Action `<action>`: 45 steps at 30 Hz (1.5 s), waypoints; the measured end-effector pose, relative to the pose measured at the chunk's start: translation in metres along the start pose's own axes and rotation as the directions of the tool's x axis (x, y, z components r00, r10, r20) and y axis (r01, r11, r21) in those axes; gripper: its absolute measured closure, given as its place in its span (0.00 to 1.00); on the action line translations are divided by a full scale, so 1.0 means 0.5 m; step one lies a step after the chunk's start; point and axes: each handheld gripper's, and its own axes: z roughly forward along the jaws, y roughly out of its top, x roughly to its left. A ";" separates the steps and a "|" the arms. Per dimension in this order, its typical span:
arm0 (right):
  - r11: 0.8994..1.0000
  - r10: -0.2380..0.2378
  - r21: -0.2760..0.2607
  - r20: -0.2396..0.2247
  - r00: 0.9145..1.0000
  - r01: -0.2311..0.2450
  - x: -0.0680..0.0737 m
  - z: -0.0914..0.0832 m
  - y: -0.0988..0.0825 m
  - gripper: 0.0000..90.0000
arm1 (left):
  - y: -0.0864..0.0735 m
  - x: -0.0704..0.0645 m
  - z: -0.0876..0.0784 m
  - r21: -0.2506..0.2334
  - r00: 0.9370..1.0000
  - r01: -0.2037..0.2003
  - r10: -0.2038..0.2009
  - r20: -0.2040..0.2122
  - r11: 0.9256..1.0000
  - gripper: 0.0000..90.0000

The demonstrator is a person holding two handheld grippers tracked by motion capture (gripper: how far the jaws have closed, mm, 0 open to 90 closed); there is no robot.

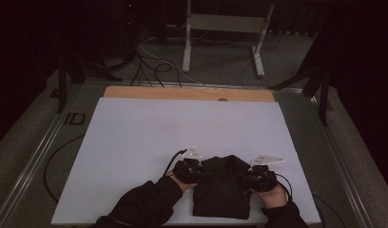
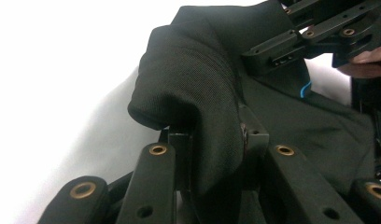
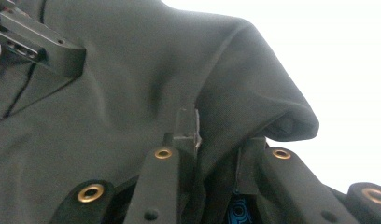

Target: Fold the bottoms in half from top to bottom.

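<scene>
While the folded black fabric garment (image 1: 222, 186) lies at the 6 o'clock edge of the white worktop (image 1: 149, 137), the left gripper (image 1: 186, 171) and right gripper (image 1: 259, 179) each pinch a fold of it between closed jaws.

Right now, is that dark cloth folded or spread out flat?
Folded. The cloth lies as a compact block on the white table, and each gripper, left and right, pinches a doubled-over fold at its side.
</scene>
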 end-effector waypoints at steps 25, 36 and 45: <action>0.961 -0.072 -0.267 0.028 0.997 0.077 0.030 -0.102 0.099 0.84 | 0.089 -0.038 -0.119 -0.165 0.993 -0.110 0.103 -0.048 0.980 0.82; 0.948 -0.088 -0.307 0.014 0.996 0.089 0.042 -0.103 0.138 0.84 | 0.104 -0.025 -0.159 -0.201 0.993 -0.110 0.099 -0.067 0.973 0.82; 0.944 -0.109 -0.314 -0.004 0.994 0.102 0.051 -0.078 0.172 0.84 | 0.102 -0.004 -0.192 -0.205 0.993 -0.094 0.076 -0.093 0.974 0.82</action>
